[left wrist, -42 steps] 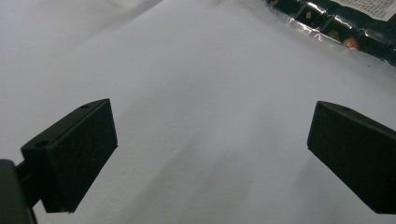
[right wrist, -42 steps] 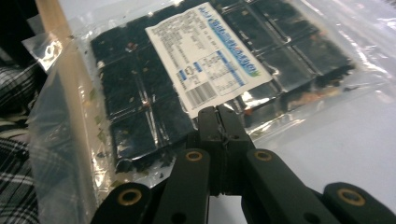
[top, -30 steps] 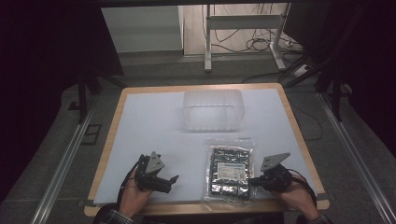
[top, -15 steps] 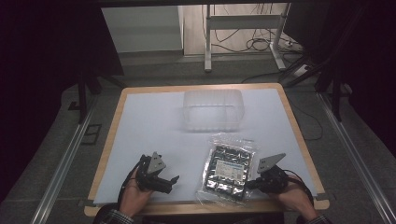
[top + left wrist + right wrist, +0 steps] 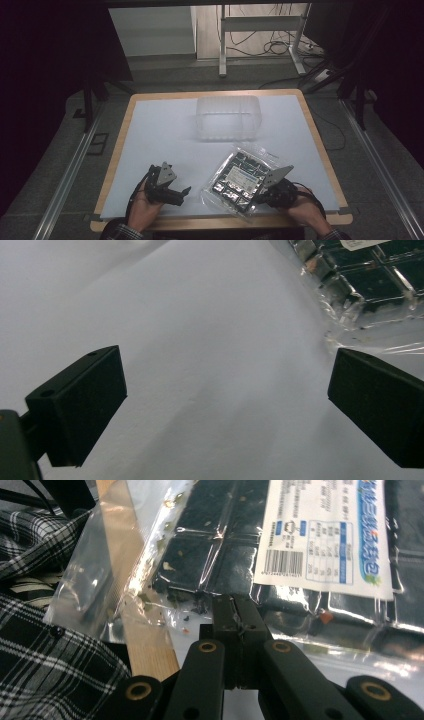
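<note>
At the near edge of the counter (image 5: 150, 130), a person's right gripper (image 5: 235, 622) is clamped on the clear wrapper of a packet of dark squares (image 5: 239, 177) w/ a white barcode label (image 5: 325, 535); packet sits tilted, near corner hanging over the wood rim by a plaid sleeve (image 5: 45, 665). Left gripper (image 5: 184, 192) rests just beside it on the white surface, jaws wide apart, nothing between. Farther back, mid-counter: a clear plastic container (image 5: 228, 117).
</note>
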`<action>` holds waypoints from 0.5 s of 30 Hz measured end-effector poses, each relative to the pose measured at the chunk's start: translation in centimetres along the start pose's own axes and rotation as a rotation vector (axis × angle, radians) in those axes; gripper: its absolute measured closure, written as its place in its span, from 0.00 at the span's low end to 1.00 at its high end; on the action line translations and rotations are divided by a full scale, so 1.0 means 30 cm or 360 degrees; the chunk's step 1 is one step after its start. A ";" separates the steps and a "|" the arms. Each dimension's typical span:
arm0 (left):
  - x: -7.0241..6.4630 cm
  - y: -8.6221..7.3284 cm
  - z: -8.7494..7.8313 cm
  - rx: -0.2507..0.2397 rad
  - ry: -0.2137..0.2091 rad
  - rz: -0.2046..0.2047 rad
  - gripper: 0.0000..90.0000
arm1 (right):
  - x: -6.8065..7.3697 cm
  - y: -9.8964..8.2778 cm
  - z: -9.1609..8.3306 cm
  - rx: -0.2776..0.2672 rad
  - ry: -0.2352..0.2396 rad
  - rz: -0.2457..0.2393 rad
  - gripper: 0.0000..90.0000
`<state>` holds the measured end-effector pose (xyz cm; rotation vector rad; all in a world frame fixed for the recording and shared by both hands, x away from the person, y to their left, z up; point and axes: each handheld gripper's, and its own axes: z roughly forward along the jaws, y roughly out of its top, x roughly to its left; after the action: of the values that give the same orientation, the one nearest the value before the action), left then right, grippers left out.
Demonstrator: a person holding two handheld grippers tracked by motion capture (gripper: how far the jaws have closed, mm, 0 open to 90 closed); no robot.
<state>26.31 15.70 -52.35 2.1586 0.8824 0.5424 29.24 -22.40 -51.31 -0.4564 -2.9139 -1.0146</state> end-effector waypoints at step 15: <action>0.005 0.002 0.002 -0.0003 0.0015 -0.0006 0.02 | 0.028 0.097 0.090 -0.0006 0.0003 -0.0089 0.99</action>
<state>26.48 15.76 -52.34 2.1537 0.8907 0.5518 29.44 -18.35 -51.59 -0.3759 -2.9389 -1.0271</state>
